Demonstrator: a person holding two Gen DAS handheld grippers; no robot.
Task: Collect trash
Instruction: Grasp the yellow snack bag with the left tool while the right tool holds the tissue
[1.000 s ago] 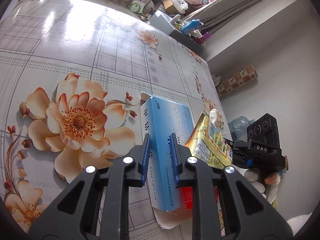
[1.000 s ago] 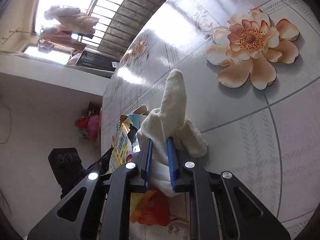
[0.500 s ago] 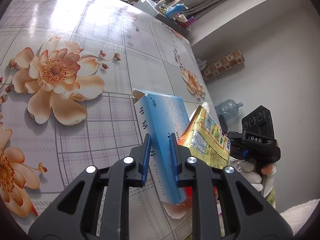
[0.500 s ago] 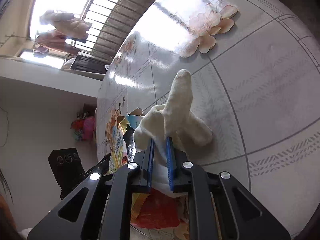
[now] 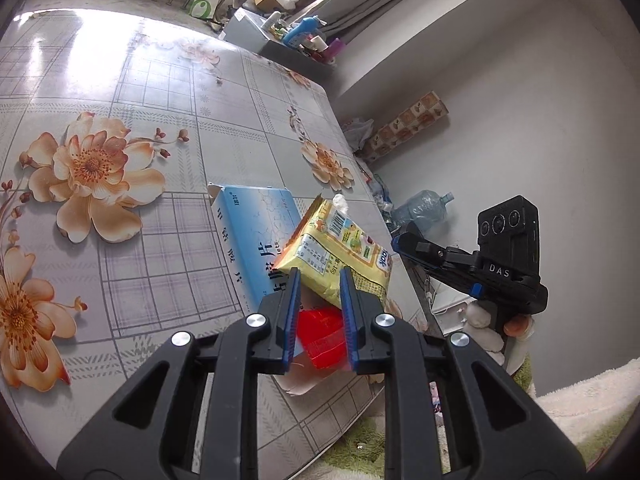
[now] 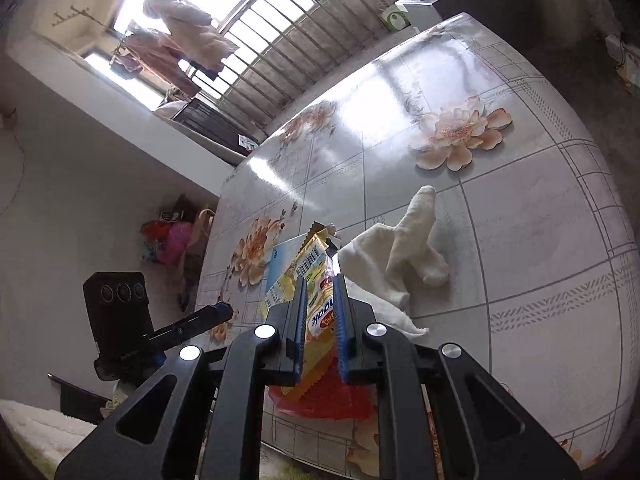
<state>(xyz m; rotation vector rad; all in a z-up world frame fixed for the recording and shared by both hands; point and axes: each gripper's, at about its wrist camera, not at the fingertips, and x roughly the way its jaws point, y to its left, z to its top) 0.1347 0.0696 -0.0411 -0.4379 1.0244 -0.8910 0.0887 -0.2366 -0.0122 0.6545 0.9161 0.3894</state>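
A blue carton point(image 5: 248, 232) lies flat near the table's edge, with a yellow snack packet point(image 5: 336, 240) leaning across it and a red wrapper point(image 5: 320, 332) under both. My left gripper point(image 5: 320, 276) hovers above this pile, its jaws opening. Nothing is gripped; the packet and wrapper show through the gap. My right gripper point(image 6: 318, 280) stands over the same packet point(image 6: 314, 258) with a narrow gap between its pads; the packet is wider than that gap and lies beneath. The white cloth point(image 6: 400, 256) rests on the table just right of it.
The flowered table point(image 5: 168, 272) ends close behind the pile, with a green rug and a water bottle point(image 5: 420, 208) on the floor beyond. A hand point(image 5: 516, 324) holds the right gripper point(image 5: 400, 238) at that edge. Clutter stands at the far end by the window.
Both grippers have risen and pulled back. The left came off the blue carton, which now lies to its left. The right left the white cloth and now sits over the yellow packet.
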